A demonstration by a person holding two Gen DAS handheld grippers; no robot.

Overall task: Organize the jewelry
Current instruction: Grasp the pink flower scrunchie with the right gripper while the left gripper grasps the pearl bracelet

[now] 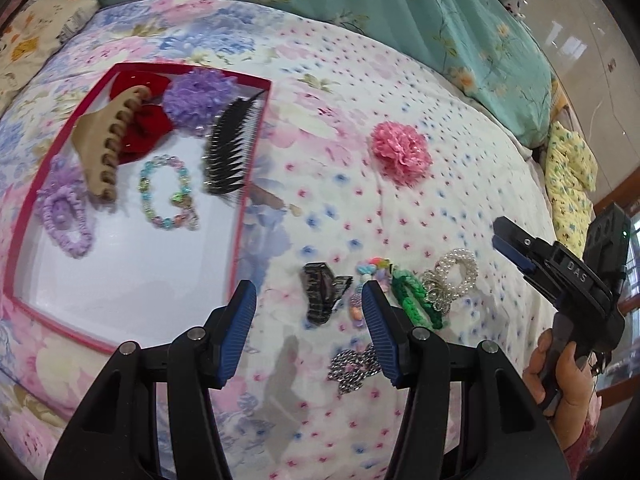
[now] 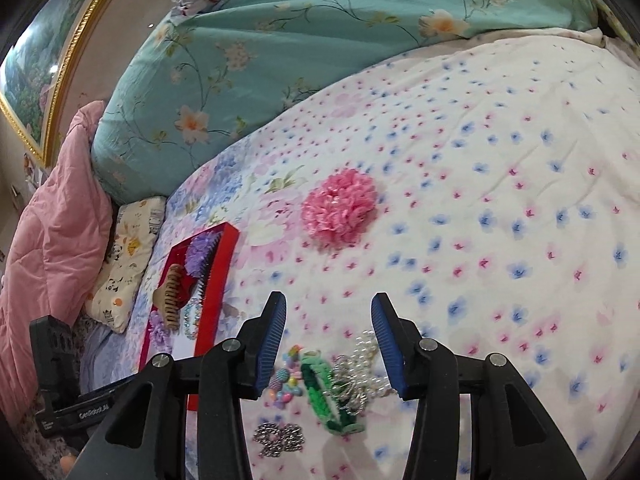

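Note:
A red-rimmed box (image 1: 192, 73) with a white floor lies on the bed and holds a beige claw clip (image 1: 104, 148), a black comb clip (image 1: 230, 148), a bead bracelet (image 1: 166, 192) and scrunchies. Loose on the quilt are a pink flower scrunchie (image 1: 400, 152), a black claw clip (image 1: 322, 298), a green braided band (image 2: 324, 396), a pearl bracelet (image 1: 456, 276), coloured beads (image 2: 286, 380) and a silver chain (image 2: 278, 438). My left gripper (image 1: 309, 286) stands open above the black clip. Over the green band and pearls, my right gripper (image 2: 329, 300) is open and touches nothing.
A teal flowered duvet (image 2: 280, 40) is heaped along the far side of the bed. A pink quilt (image 2: 52, 232) and a small printed pillow (image 2: 128, 256) lie beyond the box. A hand (image 1: 568, 376) holds the right gripper at the bed's right edge.

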